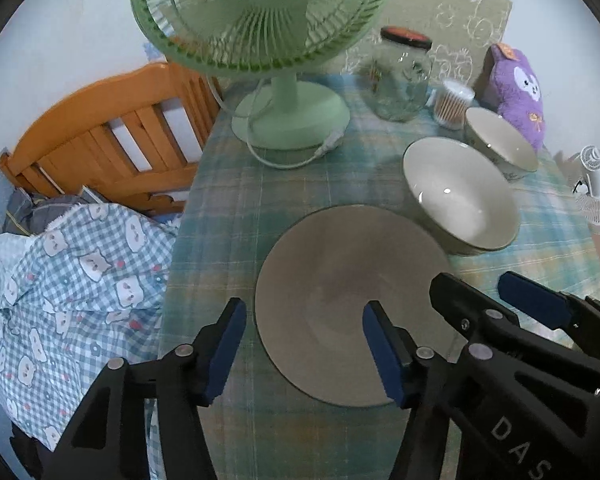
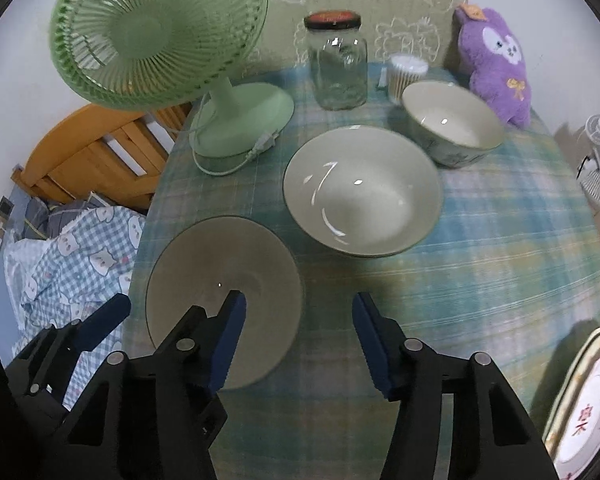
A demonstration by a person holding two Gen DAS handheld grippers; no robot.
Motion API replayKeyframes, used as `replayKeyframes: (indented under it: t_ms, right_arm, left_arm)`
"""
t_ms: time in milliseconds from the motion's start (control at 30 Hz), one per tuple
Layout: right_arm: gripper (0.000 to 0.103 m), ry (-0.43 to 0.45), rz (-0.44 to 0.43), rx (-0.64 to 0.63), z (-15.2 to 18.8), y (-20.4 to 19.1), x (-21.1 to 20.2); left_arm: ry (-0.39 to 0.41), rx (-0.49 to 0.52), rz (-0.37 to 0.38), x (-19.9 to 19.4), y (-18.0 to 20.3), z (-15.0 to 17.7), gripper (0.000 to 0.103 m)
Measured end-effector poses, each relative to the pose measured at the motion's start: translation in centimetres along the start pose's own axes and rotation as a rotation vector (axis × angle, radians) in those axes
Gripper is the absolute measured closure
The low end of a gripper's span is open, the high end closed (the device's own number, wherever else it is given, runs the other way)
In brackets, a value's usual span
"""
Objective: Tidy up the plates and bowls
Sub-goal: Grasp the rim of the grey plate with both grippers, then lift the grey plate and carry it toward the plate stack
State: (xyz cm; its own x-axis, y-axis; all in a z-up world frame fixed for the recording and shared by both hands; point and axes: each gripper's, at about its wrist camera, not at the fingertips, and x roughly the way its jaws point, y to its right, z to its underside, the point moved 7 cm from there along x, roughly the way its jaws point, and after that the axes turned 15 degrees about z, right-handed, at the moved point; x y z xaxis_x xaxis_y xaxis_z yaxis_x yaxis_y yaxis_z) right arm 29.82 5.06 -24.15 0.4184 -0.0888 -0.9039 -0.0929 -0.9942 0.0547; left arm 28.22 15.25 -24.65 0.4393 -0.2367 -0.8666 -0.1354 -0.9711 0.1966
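So far nothing is stacked: my left gripper (image 1: pixel 304 344) and right gripper (image 2: pixel 298 344) hover half-open and empty over the grey plate (image 1: pixel 352 300), with the wide bowl (image 2: pixel 362 196) and small bowl (image 2: pixel 452 124) standing separately behind it.

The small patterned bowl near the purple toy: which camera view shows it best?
The right wrist view: the small patterned bowl sits whole there, inside and outer pattern visible. The left wrist view shows it smaller, near the edge, partly hidden by the larger bowl.
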Motion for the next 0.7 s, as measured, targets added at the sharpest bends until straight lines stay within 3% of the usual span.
replayKeyframes:
  t_ms: [167, 433, 700]
  right_arm:
    - [0.057, -0.035, 0.006, 0.018, 0.0, -1.0, 1.9]
    - [0.079, -0.066, 0.031, 0.005, -0.1, -1.7, 3.8]
    - [0.088, -0.079, 0.07, -0.007, -0.2, -1.4, 5.1]
  left_arm:
    - [-0.02, -0.02, -0.01, 1.4, -1.6, -0.1, 0.056]
    - [-0.05, -0.021, 0.004, 3.0, -2.5, 0.2, 0.072]
    - [-0.049, 0.005, 0.003, 3.4, -2.7, -0.2, 0.087]
